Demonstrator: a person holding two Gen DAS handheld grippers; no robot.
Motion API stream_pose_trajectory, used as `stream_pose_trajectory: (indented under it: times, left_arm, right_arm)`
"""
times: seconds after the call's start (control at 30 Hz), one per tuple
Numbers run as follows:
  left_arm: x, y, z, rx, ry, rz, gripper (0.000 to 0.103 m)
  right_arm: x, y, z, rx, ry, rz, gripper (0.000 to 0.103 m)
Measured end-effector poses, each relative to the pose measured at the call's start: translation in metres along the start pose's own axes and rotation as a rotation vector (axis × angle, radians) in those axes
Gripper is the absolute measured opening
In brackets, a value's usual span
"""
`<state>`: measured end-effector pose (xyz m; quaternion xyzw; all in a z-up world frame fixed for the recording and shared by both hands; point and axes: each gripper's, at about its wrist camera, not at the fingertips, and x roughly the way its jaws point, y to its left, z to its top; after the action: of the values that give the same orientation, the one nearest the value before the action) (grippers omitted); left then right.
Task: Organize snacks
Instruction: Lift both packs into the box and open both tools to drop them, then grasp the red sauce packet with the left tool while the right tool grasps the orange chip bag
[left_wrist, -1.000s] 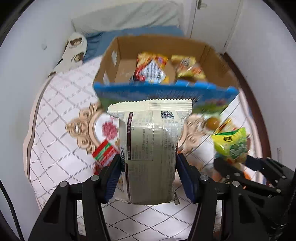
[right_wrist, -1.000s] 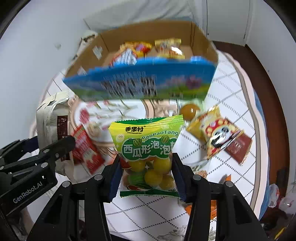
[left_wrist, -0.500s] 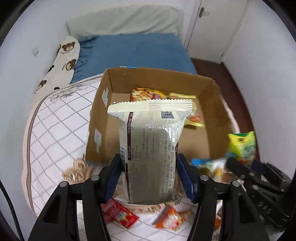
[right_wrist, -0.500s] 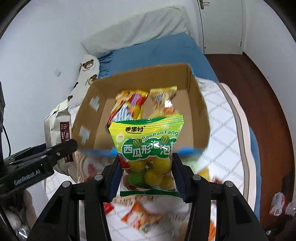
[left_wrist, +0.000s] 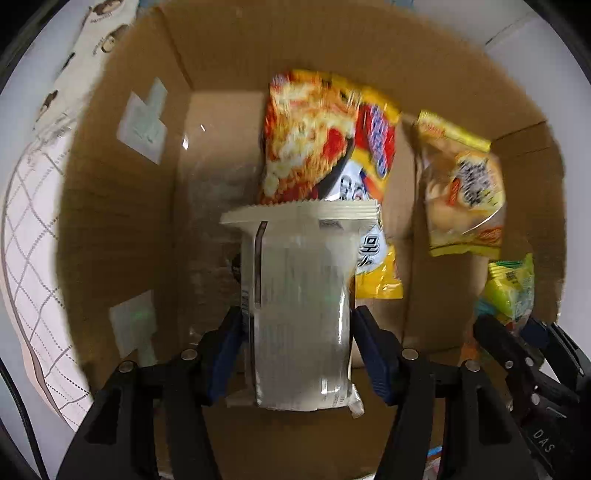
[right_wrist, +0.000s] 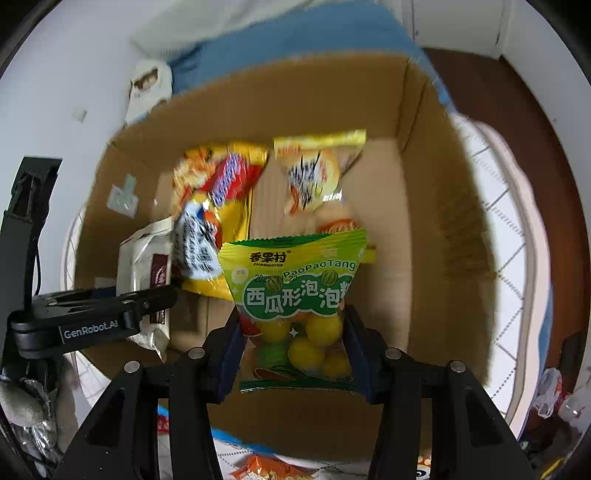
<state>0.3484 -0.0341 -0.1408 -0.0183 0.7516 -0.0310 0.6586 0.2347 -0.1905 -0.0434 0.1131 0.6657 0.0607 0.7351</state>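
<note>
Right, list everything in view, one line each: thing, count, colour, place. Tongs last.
cardboard box: one, brown, open, on the bed under both tongs.
noodle packet: one, yellow and red, on the box floor.
small yellow snack packet: one, in the box, right of the noodle packet.
cream packet: one, held over the box.
green candy bag: one, yellow balls inside, held over the box.
orange packet: one, outside the box at its near edge.
quilt: white with grid lines, under the box.
bear-print pillow: one, beyond the box.
left tongs: shut on the cream packet.
right tongs: shut on the green candy bag.
</note>
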Motion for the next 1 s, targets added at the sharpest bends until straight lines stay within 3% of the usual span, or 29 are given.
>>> stream_pose_trajectory:
  times: [0.07, 0.1, 0.13, 0.17, 0.43, 0.77, 1.0]
  left_arm:
    - [0.006, 0.004, 0.0, -0.02, 0.006, -0.018, 0.061]
    - [0.008, 0.006, 0.0, -0.026, 0.001, -0.036, 0.073]
    - [0.009, 0.007, -0.001, -0.028, -0.003, -0.038, 0.08]
    - [0.01, 0.008, -0.002, -0.028, -0.009, -0.03, 0.089]
    - [-0.006, 0.005, -0.022, -0.006, -0.103, 0.032, 0.089]
    - [-0.057, -0.017, -0.072, 0.017, -0.303, 0.092, 0.089]
    - [-0.097, -0.025, -0.105, 0.02, -0.435, 0.084, 0.089]
  right_arm:
    - [0.018, -0.003, -0.001, 0.013, 0.076, -0.003, 0.059]
    - [0.024, -0.005, -0.003, 0.015, 0.097, -0.01, 0.079]
    - [0.03, -0.007, -0.003, 0.015, 0.111, -0.011, 0.088]
    - [0.031, -0.008, -0.004, 0.016, 0.113, -0.013, 0.088]
    - [0.02, 0.0, -0.007, -0.017, 0.065, -0.068, 0.09]
    - [-0.025, 0.015, -0.021, -0.036, -0.072, -0.128, 0.09]
    - [-0.066, 0.025, -0.047, -0.047, -0.192, -0.149, 0.09]
